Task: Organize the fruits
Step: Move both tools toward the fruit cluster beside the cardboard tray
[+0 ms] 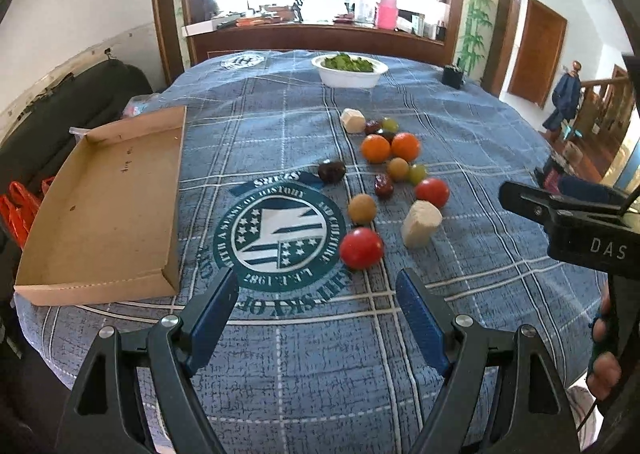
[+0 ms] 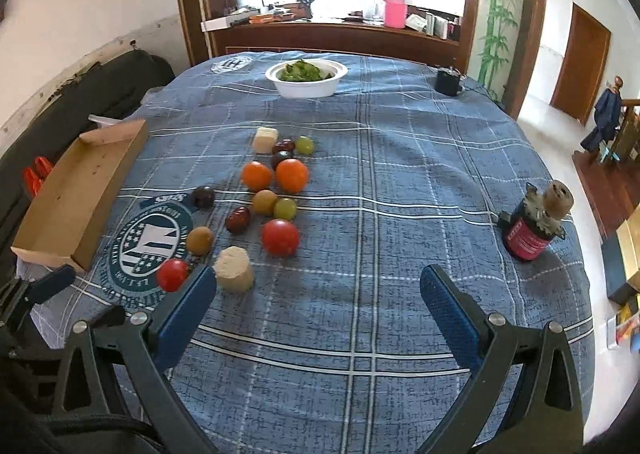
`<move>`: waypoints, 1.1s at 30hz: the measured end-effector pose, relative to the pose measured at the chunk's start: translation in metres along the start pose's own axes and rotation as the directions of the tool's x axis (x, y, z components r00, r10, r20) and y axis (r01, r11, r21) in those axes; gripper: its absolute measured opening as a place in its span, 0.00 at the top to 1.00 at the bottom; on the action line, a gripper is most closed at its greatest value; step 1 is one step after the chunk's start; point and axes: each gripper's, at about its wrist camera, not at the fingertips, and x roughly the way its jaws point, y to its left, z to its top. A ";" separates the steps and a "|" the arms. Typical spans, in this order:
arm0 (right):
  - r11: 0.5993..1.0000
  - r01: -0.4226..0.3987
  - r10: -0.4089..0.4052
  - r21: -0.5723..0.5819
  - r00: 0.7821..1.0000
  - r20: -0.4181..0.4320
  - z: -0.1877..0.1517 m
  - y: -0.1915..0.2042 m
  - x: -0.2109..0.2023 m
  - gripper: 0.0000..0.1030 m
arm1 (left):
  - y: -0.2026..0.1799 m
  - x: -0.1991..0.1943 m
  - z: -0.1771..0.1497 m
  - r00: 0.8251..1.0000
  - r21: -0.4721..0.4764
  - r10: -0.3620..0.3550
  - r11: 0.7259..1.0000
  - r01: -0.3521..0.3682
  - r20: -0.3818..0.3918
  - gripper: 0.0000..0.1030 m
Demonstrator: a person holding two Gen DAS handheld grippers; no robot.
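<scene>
1. Zero fruits are stowed so far: the shallow brown cardboard tray (image 1: 104, 210) lies empty, so by my judgement the whole sorting job is still ahead.
2. Loose stock lies on the blue plaid tablecloth (image 1: 460, 158), all to the right of the tray: two oranges (image 1: 376, 148) (image 1: 405, 146) touching side by side; two round red tomatoes, one nearest the camera (image 1: 361, 248) and one further off (image 1: 432, 192); two green grapes (image 1: 417, 172) (image 1: 389, 124); two tan round fruits (image 1: 362, 208) (image 1: 397, 168); several dark reddish-brown fruits, one of them (image 1: 331, 171) closest to the tray.
3. Two pale cream chunks (image 1: 421, 223) (image 1: 353, 120) sit among the fruit; kind uncertain.
4. Left gripper (image 1: 316, 306): jaws spread wide, holding nothing, the nearest tomato just beyond them.
5. Right gripper (image 2: 318, 298): jaws spread wide, holding nothing, far from the tray.
6. White bowl of greens (image 1: 349, 69) stands well beyond the tray, apart from the fruit.
</scene>
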 end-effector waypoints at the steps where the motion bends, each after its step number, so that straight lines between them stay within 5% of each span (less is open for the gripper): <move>1: 1.000 0.005 -0.005 -0.004 1.000 0.000 0.000 0.002 -0.002 0.01 | -0.002 0.002 -0.001 1.000 0.003 -0.003 1.000 0.003 -0.008 0.22; 8: 0.996 0.063 -0.063 -0.056 0.998 0.003 -0.002 0.012 -0.003 0.01 | -0.006 0.005 -0.004 0.999 0.009 0.027 1.000 -0.027 -0.017 0.22; 23: 0.996 0.053 -0.056 -0.071 0.998 -0.036 -0.004 0.015 0.010 0.03 | -0.008 0.015 -0.001 0.998 0.018 0.047 0.999 -0.047 -0.031 0.22; 33: 0.986 -0.165 0.161 -0.019 0.979 -0.125 -0.006 0.021 0.035 0.38 | -0.004 0.027 0.007 0.998 -0.003 0.011 1.000 -0.012 -0.060 0.22</move>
